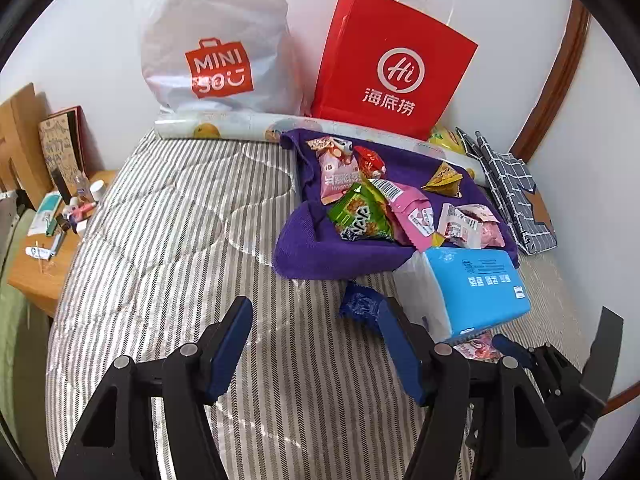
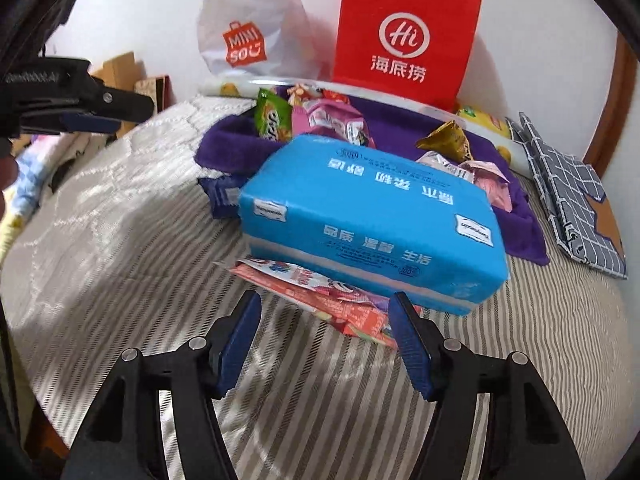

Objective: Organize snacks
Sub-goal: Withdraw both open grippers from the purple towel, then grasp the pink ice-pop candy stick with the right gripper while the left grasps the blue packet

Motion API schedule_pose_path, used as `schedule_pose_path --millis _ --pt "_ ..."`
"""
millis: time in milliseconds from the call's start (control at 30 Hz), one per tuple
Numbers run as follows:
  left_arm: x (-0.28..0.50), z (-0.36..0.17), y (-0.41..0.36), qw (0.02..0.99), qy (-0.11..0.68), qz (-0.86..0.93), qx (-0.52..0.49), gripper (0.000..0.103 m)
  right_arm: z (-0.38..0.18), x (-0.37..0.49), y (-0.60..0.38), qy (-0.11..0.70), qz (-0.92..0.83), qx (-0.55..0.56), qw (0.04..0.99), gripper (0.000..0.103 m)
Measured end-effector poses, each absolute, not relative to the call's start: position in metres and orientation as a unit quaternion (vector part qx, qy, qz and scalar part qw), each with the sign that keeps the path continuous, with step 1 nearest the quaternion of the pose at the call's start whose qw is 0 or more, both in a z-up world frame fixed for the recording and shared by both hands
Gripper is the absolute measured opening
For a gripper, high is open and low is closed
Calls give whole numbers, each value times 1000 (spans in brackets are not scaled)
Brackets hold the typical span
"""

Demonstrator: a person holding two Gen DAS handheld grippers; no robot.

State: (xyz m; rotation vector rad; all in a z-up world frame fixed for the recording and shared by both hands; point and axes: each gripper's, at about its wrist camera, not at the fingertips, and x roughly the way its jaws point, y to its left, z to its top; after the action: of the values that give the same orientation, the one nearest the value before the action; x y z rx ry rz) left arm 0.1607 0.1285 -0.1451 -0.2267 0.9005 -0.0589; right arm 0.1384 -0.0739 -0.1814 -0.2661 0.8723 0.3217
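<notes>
1. The left gripper (image 1: 314, 320) sits low in the middle of the left wrist view. Its two blue fingers are spread apart and nothing is between them, only the grey striped bed cover (image 1: 168, 216).
2. A small crinkly dark blue wrapper (image 1: 358, 302) lies just beside the tip of the finger on the right side of that view.
3. The right gripper (image 2: 326, 312) is at the bottom of the right wrist view. Its blue fingers are spread too, and they press on nothing.
4. A flat red and pink snack packet (image 2: 320, 292) lies between the fingertips. Its far end is tucked under the big blue soft tissue pack (image 2: 372, 216).
5. More snack packets (image 1: 384, 204) are piled on the purple towel (image 1: 320, 248), right of middle in the left wrist view.
6. The left half of the bed cover is bare, so there is open room there.
7. Along the top edge, a white plastic shopping bag (image 1: 216, 40) and a red paper bag (image 1: 392, 68) stand against the wall.
8. At the left edge, a wooden side table (image 1: 44, 264) full of small things meets the bed.
</notes>
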Motion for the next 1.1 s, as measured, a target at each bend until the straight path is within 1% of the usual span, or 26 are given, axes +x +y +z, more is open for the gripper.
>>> schedule_pose_path --millis 167,200,233,267,333,400,433,633,767,900,1100 --pt "164 -154 132 889 441 -32 -118 63 -186 146 -72 425 144 -133 884 66" --pt "165 -156 132 887 444 -31 -121 63 -187 147 -71 425 141 -138 883 63" --pt "166 -157 132 886 446 -31 -123 63 -189 146 -68 424 134 -151 883 58" --pt "167 -159 132 884 448 -31 -125 63 -190 145 -66 420 130 -161 883 55" --pt "166 -160 131 883 450 -31 -125 63 -188 142 -65 413 135 -174 884 37" --pt "164 -160 130 885 450 -30 -120 63 -184 140 -69 404 127 -184 887 24" --pt "164 -160 130 885 450 -29 -119 63 -180 138 -74 402 132 -177 889 21" --pt "161 -153 121 887 446 -31 -116 63 -154 124 -102 394 146 -126 899 14" --pt "158 -147 111 889 442 -37 -113 63 -137 111 -129 396 143 -81 903 13" --pt "153 -140 104 892 437 -38 -108 63 -123 97 -155 397 126 -64 907 14" --pt "148 -133 95 895 434 -38 -96 63 -122 88 -195 439 89 -39 893 14"
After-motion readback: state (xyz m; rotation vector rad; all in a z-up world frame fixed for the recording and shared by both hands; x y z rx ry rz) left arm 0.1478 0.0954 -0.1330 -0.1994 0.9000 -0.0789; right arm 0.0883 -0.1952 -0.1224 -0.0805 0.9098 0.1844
